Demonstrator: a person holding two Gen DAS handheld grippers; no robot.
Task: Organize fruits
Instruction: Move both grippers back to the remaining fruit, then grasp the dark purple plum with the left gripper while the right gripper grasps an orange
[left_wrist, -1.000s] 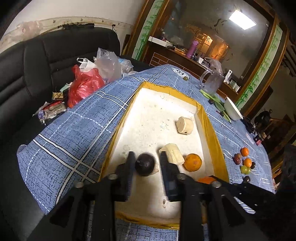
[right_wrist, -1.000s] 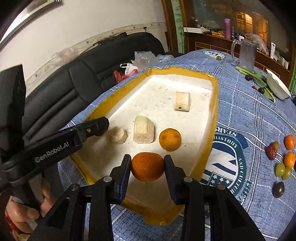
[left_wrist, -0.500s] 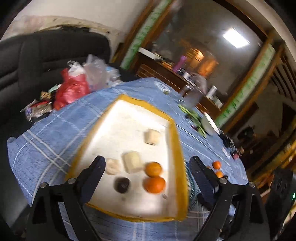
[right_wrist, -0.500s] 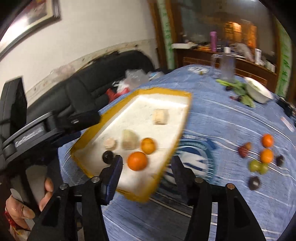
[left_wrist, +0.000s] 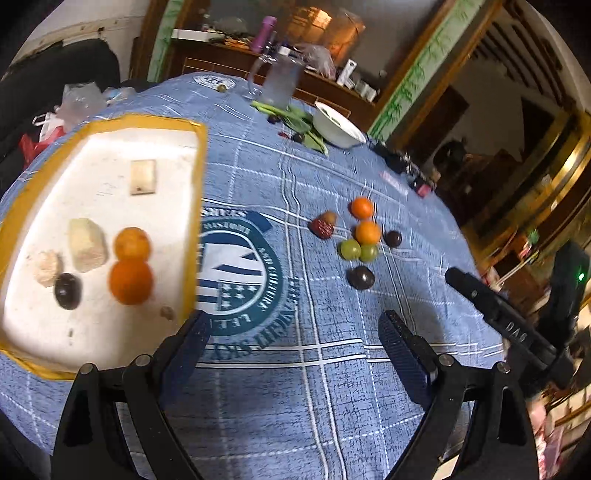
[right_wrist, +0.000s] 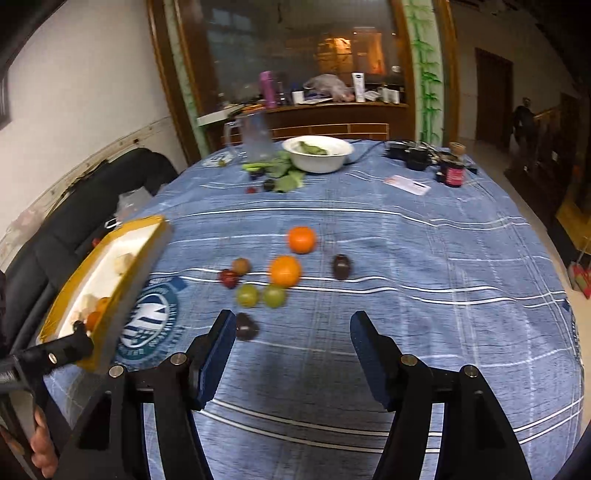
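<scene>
Our left gripper and right gripper gape wide, holding nothing, over bare tablecloth. Loose fruits cluster mid-table; the yellow-rimmed tray sits at its left edge.

Your tray is blurred in the right wrist view, its wall hiding most fruit inside. One dark fruit sits partly behind your right gripper.
</scene>
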